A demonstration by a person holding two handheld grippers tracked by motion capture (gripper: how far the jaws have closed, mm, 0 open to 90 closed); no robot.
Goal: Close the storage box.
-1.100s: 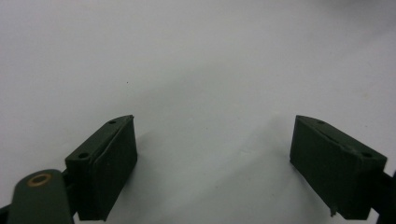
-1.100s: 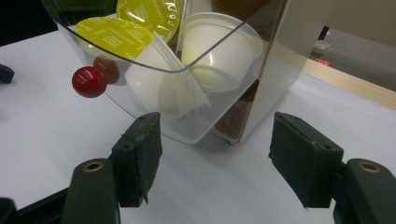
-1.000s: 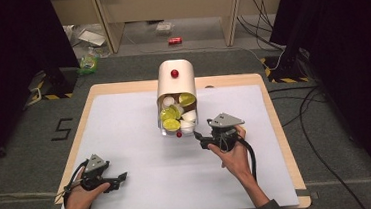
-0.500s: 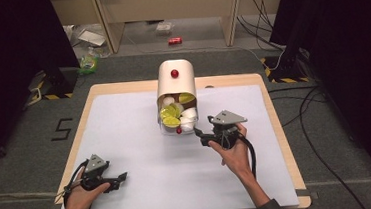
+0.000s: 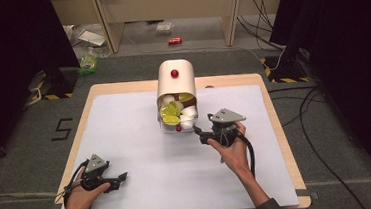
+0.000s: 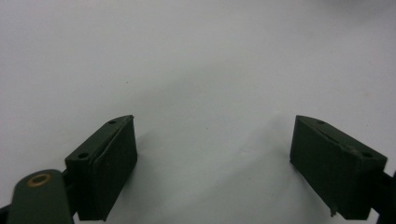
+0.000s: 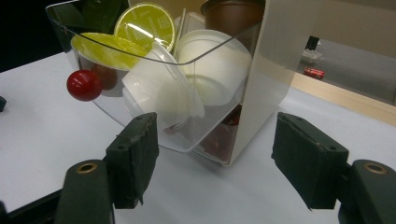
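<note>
Capsules (image 7: 142, 21) crowd the clear drawer (image 7: 116, 112), lower ones hidden; right gripper (image 7: 224, 154), just opening, holds nothing.

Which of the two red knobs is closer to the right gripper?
The lower red knob, on the tilted-open clear drawer full of capsules; the right gripper sits just beside it. The other knob sits higher on the cream dispenser body.

High view sat above the near edge of the table (image 5: 126, 139), facing forward and down, far enough to take in the capsule dispenser (image 5: 176, 92) at centre. Right gripper view looked from low on the table, close at the dispenser's clear drawer (image 7: 154, 88); both shared it. Left gripper view faced bare tabletop, very near, well away from the dispenser.
</note>
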